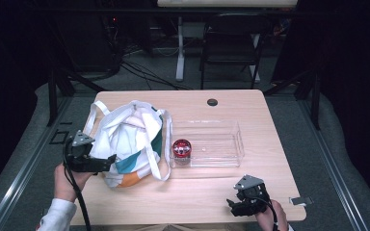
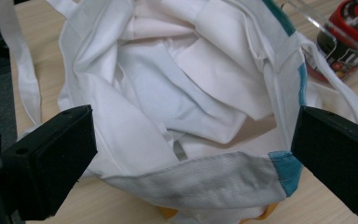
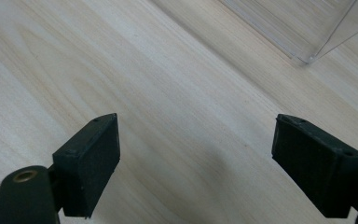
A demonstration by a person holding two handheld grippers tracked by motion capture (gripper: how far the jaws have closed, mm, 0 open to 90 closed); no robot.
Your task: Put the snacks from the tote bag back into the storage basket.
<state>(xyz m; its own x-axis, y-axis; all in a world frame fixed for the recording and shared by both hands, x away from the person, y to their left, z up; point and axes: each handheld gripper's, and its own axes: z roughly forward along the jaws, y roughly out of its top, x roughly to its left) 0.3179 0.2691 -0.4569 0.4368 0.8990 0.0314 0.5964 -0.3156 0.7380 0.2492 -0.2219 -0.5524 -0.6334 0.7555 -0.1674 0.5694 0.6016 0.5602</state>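
Nearest me, my right gripper (image 1: 243,201) is hovering over the bare near-right part of the wooden table (image 1: 207,192), jaws spread wide, gripping nothing. My left gripper (image 1: 94,161) is sitting at the near rim of the white tote bag (image 1: 127,144), jaws parted across its open mouth, not clamping the cloth. Just right of the bag, a red-lidded jar (image 1: 181,151) is standing in the left end of a clear plastic tray (image 1: 221,142).
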